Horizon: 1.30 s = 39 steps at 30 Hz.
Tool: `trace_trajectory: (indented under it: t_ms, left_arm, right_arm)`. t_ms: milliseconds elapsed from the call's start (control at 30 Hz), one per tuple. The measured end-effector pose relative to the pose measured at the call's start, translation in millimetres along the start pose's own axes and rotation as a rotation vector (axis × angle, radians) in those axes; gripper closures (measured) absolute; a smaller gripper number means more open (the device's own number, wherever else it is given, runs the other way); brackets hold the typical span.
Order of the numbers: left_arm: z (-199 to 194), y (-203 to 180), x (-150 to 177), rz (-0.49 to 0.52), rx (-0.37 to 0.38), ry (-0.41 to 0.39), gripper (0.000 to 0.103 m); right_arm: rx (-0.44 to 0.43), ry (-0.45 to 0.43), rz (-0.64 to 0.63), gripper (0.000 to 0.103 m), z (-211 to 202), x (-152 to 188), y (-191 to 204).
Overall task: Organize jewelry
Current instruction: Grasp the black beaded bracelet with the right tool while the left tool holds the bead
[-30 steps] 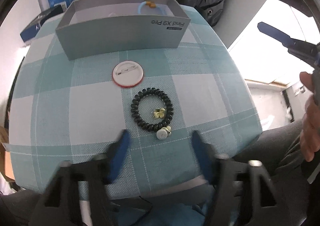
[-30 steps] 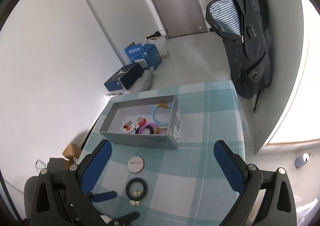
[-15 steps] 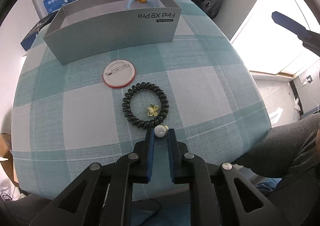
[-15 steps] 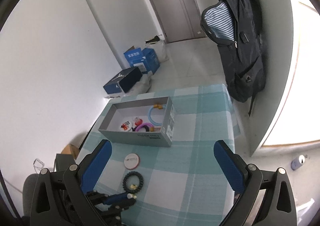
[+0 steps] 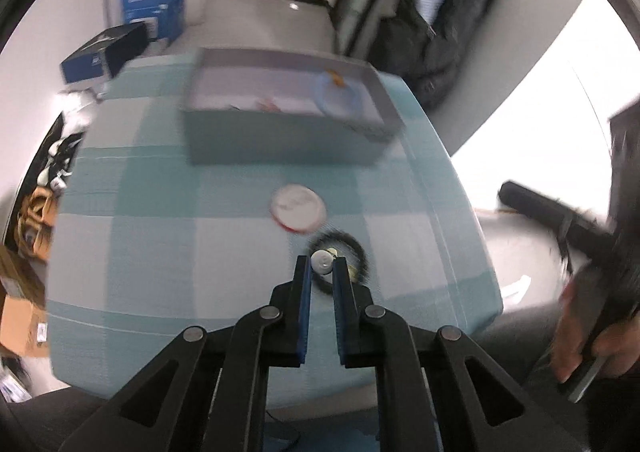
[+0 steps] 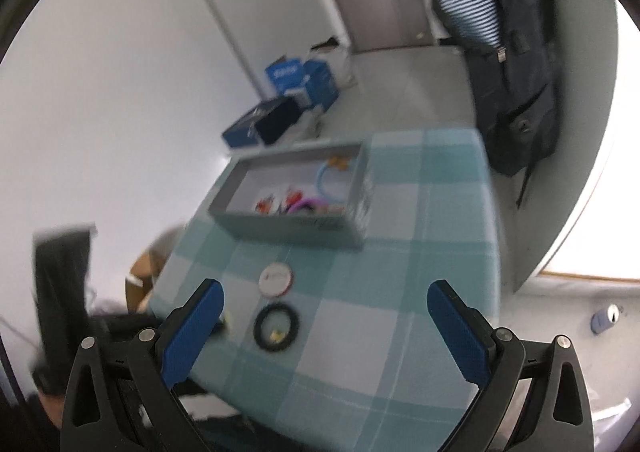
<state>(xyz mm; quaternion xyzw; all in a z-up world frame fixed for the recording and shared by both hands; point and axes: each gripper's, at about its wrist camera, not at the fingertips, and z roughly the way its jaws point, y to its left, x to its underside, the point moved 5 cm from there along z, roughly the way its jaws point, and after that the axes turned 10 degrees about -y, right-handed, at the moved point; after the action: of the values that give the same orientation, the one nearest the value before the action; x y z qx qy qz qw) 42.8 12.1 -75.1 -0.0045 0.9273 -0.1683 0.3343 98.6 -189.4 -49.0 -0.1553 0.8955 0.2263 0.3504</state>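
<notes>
Here the left gripper [image 5: 322, 266] is clenched on a small white earring [image 5: 321, 262], pinched between its blue fingertips above the black hair tie [image 5: 358, 252] lying on the checked tablecloth [image 5: 160, 244]. Just beyond sits a round white badge [image 5: 298, 206], and farther back the grey box [image 5: 280, 124] holding a blue ring. The right gripper [image 6: 324, 316] hangs above the table with its jaws spread wide, holding nothing.
</notes>
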Motion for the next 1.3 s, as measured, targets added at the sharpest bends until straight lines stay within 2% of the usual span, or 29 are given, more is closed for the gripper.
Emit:
trace_trajectory:
  t_ms: [167, 333, 467, 700, 833, 1000, 1033, 1067, 1200, 1300]
  left_arm:
    - [-17.1, 36.3, -14.9, -0.118, -0.006, -0.06, 0.097]
    - [-23.3, 59.7, -25.0, -0.202, 0.0, -0.104, 0.097]
    - [-16.4, 67.8, -29.3, -0.224, 0.002, -0.118, 0.097]
    - [-18.7, 77.7, -31.1, -0.222, 0.014, -0.121, 0.097]
    - [-20.5, 80.1, -31.2, -0.233, 0.033, -0.118, 0.097]
    - [-20.5, 80.8, -32.3, -0.236, 0.049, -0.116, 0.097]
    - [-20.7, 80.1, -32.5, -0.234, 0.05, -0.117, 0.097]
    - [-20.5, 79.7, -32.5, -0.231, 0.05, -0.116, 0.097]
    - [-19.8, 79.1, -31.9, -0.227, 0.046, -0.114, 0.097]
    - [-19.3, 78.4, -31.4, -0.219, 0.038, -0.114, 0.097]
  right_arm:
    - [-0.031, 0.104, -0.101, 0.001, 28.2, 27.3, 27.4]
    - [-0.019, 0.177, -0.197, 0.003, 53.0, 48.9, 45.5]
    - [0.004, 0.202, -0.256, 0.005, 66.5, 56.5, 53.5]
    - [0.05, 0.213, -0.287, 0.01, 77.4, 59.3, 59.3]
    - [0.075, 0.235, -0.298, 0.023, 83.1, 63.4, 59.9]
    - [0.1, 0.252, -0.337, 0.031, 89.3, 70.4, 59.9]
    - [0.115, 0.249, -0.357, 0.037, 90.0, 71.1, 61.7]
    - [0.125, 0.246, -0.369, 0.039, 90.0, 71.7, 62.6]
    - [0.12, 0.241, -0.37, 0.056, 87.2, 70.8, 62.5]
    - [0.114, 0.241, -0.351, 0.06, 86.9, 68.4, 60.8]
